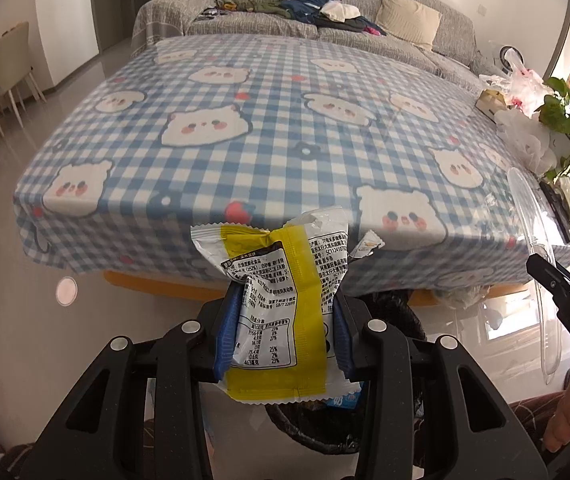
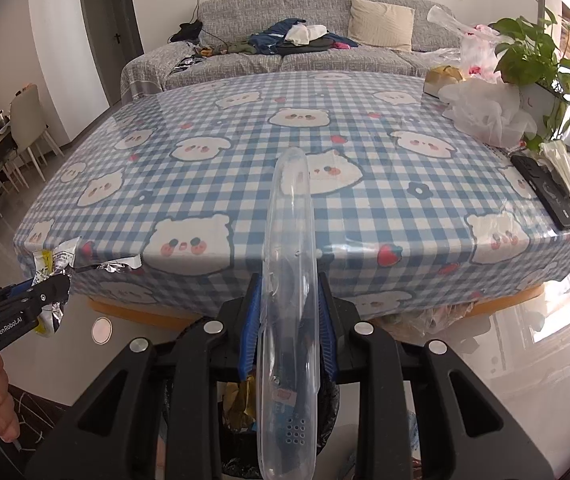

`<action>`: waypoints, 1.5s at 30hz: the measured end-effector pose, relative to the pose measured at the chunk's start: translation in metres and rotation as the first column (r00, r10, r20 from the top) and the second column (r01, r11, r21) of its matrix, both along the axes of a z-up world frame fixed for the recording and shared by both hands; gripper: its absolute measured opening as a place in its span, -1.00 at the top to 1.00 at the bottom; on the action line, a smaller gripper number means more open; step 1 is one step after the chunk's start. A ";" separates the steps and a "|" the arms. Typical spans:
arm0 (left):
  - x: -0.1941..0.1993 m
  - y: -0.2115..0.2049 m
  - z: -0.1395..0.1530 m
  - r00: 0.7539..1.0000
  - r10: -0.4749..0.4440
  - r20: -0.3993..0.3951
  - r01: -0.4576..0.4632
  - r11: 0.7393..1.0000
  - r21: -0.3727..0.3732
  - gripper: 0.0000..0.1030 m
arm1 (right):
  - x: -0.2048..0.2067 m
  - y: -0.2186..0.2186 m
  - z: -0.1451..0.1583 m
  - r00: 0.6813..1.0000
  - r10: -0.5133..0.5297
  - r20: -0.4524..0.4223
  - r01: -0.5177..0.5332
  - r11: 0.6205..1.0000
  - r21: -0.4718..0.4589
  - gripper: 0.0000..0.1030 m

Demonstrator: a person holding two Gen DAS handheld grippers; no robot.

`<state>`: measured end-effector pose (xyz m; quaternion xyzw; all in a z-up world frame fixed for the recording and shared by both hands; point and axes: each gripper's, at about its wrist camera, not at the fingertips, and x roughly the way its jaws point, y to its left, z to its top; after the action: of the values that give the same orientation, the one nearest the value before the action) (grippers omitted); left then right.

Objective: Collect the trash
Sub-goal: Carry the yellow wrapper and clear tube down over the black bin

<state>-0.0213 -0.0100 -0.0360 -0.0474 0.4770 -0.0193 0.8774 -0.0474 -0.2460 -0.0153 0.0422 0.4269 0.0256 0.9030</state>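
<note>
My left gripper (image 1: 283, 316) is shut on a white and yellow snack wrapper (image 1: 277, 300), held above a black-lined trash bin (image 1: 317, 428) below it. My right gripper (image 2: 287, 328) is shut on a clear plastic lid (image 2: 291, 288), held on edge above the same bin (image 2: 241, 432), which holds other wrappers. The right gripper and its lid (image 1: 537, 256) show at the right of the left wrist view. The left gripper with its wrapper (image 2: 51, 276) shows at the left of the right wrist view.
A table with a blue checked bear cloth (image 2: 245, 152) stands just ahead. At its right end are plastic bags (image 2: 481, 116), a potted plant (image 2: 537, 64), a box (image 2: 441, 78) and a black remote (image 2: 545, 192). A grey sofa (image 2: 325, 40) with clothes lies behind. Chairs (image 1: 9, 68) stand far left.
</note>
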 end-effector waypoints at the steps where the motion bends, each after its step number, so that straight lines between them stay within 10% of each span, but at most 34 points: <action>1: -0.002 0.001 -0.003 1.000 0.002 -0.006 -0.002 1.000 0.000 0.25 | -0.003 0.001 -0.003 1.000 0.001 -0.008 -0.001 1.000 -0.003 0.51; 19: -0.050 -0.007 -0.047 0.998 -0.006 -0.070 0.006 1.000 0.009 0.25 | -0.043 -0.001 -0.057 0.994 -0.024 -0.104 0.019 0.999 -0.050 0.51; 45: -0.021 -0.085 -0.123 0.982 -0.145 -0.117 0.149 0.989 0.024 0.25 | -0.039 -0.045 -0.118 0.972 -0.118 -0.205 0.103 0.991 -0.086 0.51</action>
<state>-0.0426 -0.0955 -0.1586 0.0013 0.5291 -0.0734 0.8453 -0.0862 -0.2914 -0.1336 0.0347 0.5174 -0.0451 0.8538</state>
